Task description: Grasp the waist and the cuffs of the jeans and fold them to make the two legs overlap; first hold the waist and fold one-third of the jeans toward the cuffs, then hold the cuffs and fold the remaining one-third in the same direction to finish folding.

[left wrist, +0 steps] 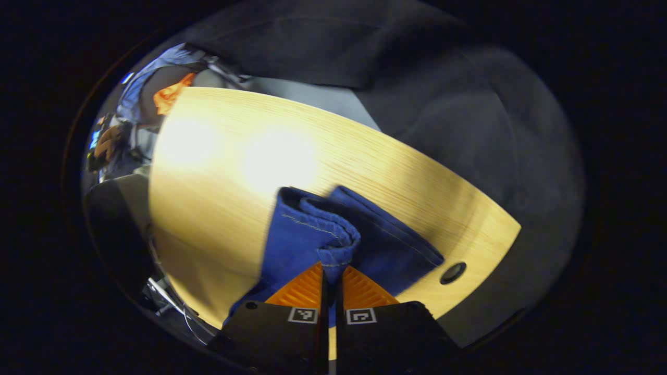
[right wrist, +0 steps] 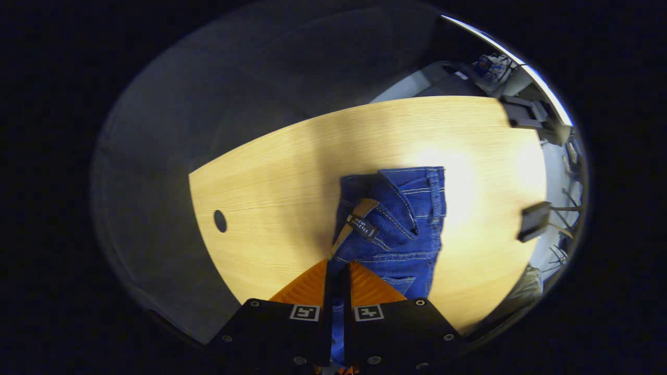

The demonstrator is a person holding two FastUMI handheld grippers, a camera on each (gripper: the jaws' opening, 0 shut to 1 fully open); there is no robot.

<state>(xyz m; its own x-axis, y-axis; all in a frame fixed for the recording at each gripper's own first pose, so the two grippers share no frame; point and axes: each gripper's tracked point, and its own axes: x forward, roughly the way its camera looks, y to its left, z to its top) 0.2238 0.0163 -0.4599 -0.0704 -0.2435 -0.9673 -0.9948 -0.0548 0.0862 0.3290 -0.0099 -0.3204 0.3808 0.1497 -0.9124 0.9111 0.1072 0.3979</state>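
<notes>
Orange ribbed fingers point(left wrist: 307, 286) of the left gripper point(left wrist: 330, 271) are pressed nearly together on a rolled hem of the jeans point(left wrist: 312, 239), pinching the cuff end where the two legs lie side by side. In the right gripper view, the right gripper point(right wrist: 338, 268) points forward and down over the table, its own orange fingers point(right wrist: 367, 285) clamped on the denim at the waist end, with a pocket and a dark tag visible just ahead of them. Both ends of the jeans lie on or just above the pale wooden table point(left wrist: 219, 172), which has a small round hole point(left wrist: 452, 272) near one edge. Dark cloth hangs behind the table. Chairs and cluttered gear stand beyond its far side point(right wrist: 531, 117).
</notes>
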